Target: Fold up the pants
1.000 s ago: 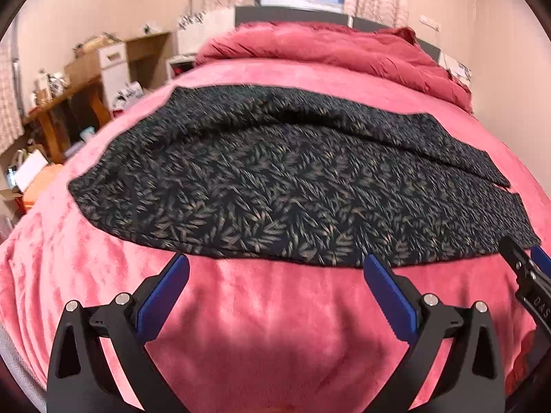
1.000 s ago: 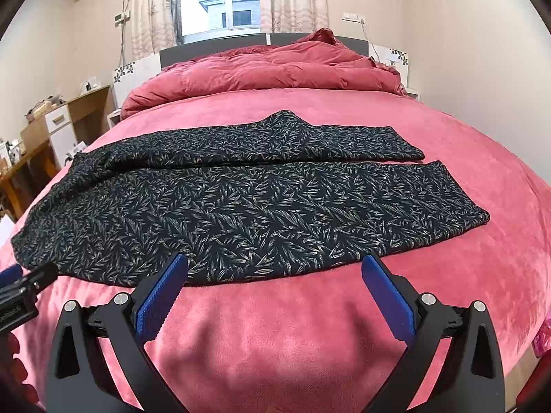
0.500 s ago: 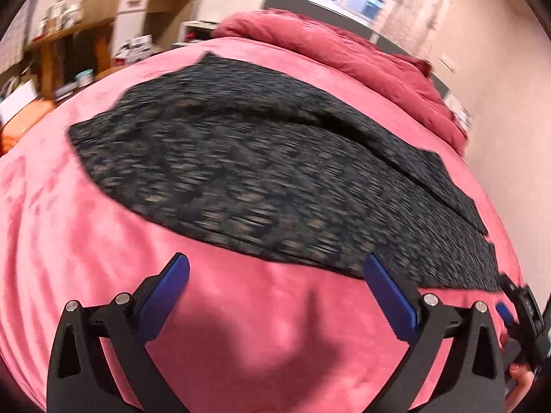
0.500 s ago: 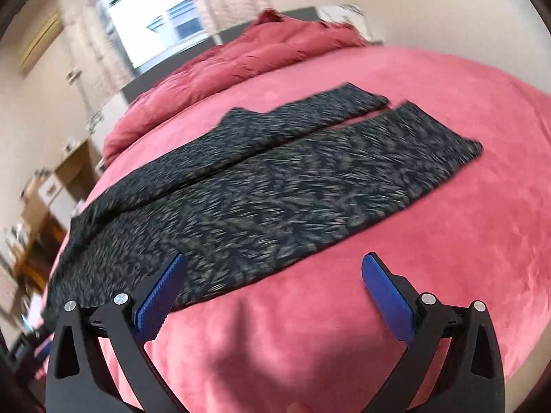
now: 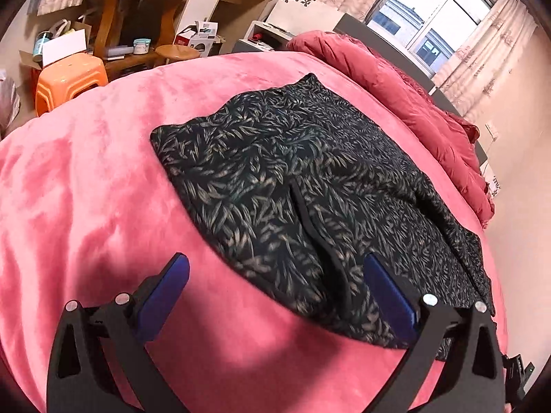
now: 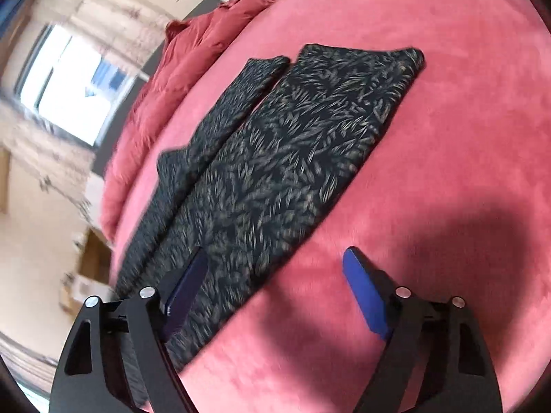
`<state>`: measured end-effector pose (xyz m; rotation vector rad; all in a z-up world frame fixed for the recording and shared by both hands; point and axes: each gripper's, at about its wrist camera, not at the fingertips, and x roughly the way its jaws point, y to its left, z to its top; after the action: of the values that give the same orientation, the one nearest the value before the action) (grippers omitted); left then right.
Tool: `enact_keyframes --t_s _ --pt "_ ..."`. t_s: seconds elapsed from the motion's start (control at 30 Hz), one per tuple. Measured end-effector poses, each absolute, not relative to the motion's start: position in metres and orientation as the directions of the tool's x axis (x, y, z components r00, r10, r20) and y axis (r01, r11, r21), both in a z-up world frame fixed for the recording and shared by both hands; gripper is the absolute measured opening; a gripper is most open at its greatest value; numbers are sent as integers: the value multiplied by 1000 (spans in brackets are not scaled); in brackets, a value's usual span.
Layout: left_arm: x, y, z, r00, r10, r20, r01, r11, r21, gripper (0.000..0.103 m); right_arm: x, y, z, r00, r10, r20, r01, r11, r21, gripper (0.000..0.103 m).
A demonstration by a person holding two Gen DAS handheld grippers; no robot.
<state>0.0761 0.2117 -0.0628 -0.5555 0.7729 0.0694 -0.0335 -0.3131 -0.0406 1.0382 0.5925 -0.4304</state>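
My left tongs (image 5: 275, 296) hang released over the near waist edge of the pants (image 5: 310, 179), nothing gripped. My right tongs (image 6: 275, 285) gape too, left pad over the near leg, right pad over bare bed (image 6: 447, 137). Pants lie flat w/ both legs (image 6: 327, 130) side by side, unfolded. So approx. zero folds done; whole fold left, imo. Quilt (image 5: 396, 82) piled beyond.

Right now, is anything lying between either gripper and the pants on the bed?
Nothing visible. The left gripper and right gripper, jaws open, each straddle the near edge of the pants; only bare pink blanket lies around.
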Motion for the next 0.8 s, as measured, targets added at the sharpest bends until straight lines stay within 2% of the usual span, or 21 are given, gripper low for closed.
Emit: enact_keyframes --t_s 0.17,0.27,0.43,0.47,0.53,0.6,0.63,0.67,0.7,0.73,0.77,0.8 --pt "81 223 -67 760 -171 -626 -245 817 -521 101 -28 -343 -49 820 -9 -573 538 358 763 68" --pt "86 228 -71 777 -175 -604 -252 793 -555 101 -23 -357 -54 837 30 -546 508 326 797 59" --pt "93 230 -74 764 -185 -618 -251 797 -549 101 -13 -371 -64 840 38 -541 509 291 810 32" --pt "92 230 -73 759 -186 -624 -250 802 -543 101 -13 -374 -66 841 40 -540 507 290 812 29" --pt "96 231 -72 751 -205 -627 -237 804 -546 99 -12 -376 -68 839 44 -543 509 289 810 14" --pt "99 235 -71 749 -213 -627 -240 795 -557 75 -16 -377 -70 841 47 -539 507 280 815 10" --pt "99 238 -73 738 -183 -650 -283 790 -544 50 -17 -378 -70 847 48 -530 499 273 823 8" --pt "100 243 -76 729 -166 -664 -327 767 -551 36 -20 -377 -69 850 46 -524 494 275 825 8" --pt "100 249 -79 731 -192 -654 -334 735 -589 36 -22 -377 -68 855 41 -516 487 278 828 6" --pt "101 252 -81 733 -212 -646 -332 718 -612 26 -24 -377 -66 860 35 -509 480 283 830 5" --pt "101 255 -82 733 -222 -643 -329 711 -621 11 -27 -376 -62 864 24 -503 474 296 829 5" --pt "101 257 -82 732 -247 -635 -312 707 -635 10 -29 -375 -58 866 12 -499 471 313 825 4"
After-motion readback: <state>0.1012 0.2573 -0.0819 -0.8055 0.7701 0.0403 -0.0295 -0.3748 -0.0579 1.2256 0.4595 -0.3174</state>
